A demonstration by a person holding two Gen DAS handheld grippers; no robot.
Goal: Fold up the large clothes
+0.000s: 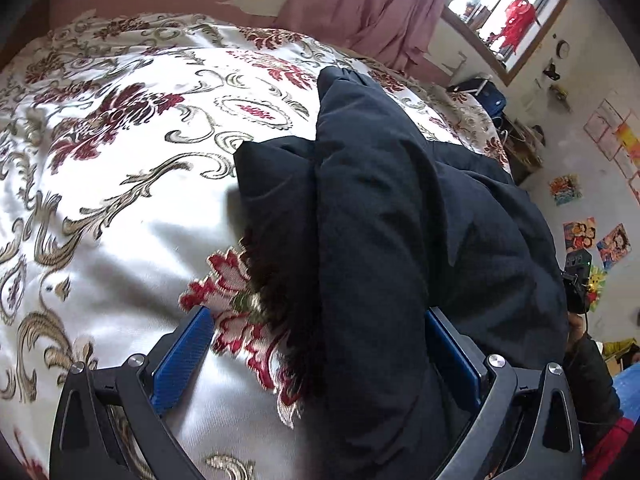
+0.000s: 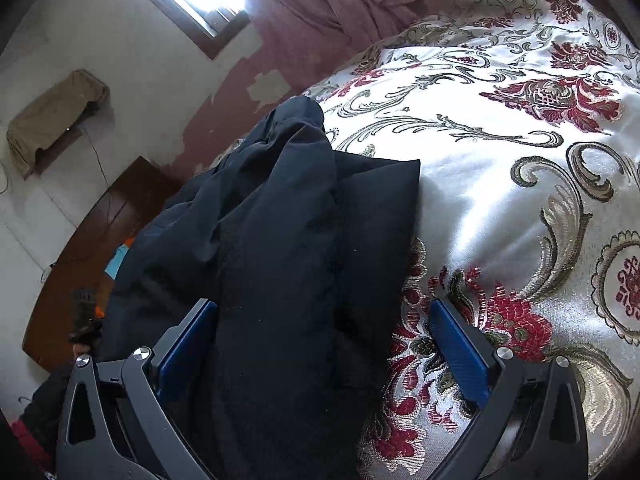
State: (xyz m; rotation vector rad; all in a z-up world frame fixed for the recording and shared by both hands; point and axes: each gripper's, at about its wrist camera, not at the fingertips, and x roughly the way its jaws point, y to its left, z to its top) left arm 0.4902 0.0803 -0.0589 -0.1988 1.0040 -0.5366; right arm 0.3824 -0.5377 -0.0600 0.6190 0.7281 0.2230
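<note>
A large dark navy padded coat (image 1: pixel 380 208) lies bunched on a bed with a white, red and gold floral cover (image 1: pixel 120 152). A dark fur trim (image 1: pixel 280 292) shows at its near edge. My left gripper (image 1: pixel 320 344) is open, its blue pads (image 1: pixel 182 360) wide apart, with a thick fold of the coat lying between them. In the right wrist view the same coat (image 2: pixel 280 240) lies on the bed cover (image 2: pixel 520 180). My right gripper (image 2: pixel 324 340) is open, with a fold of coat between its pads (image 2: pixel 460 352). Neither gripper clamps the cloth.
A pink curtain (image 1: pixel 360 4) and peeling wall stand behind the bed. A window (image 1: pixel 508 12) and wall with drawings (image 1: pixel 580 236) are at the right. A brown wooden board (image 2: pixel 100 248) and a shelf draped with tan cloth (image 2: pixel 52 120) are left of the bed.
</note>
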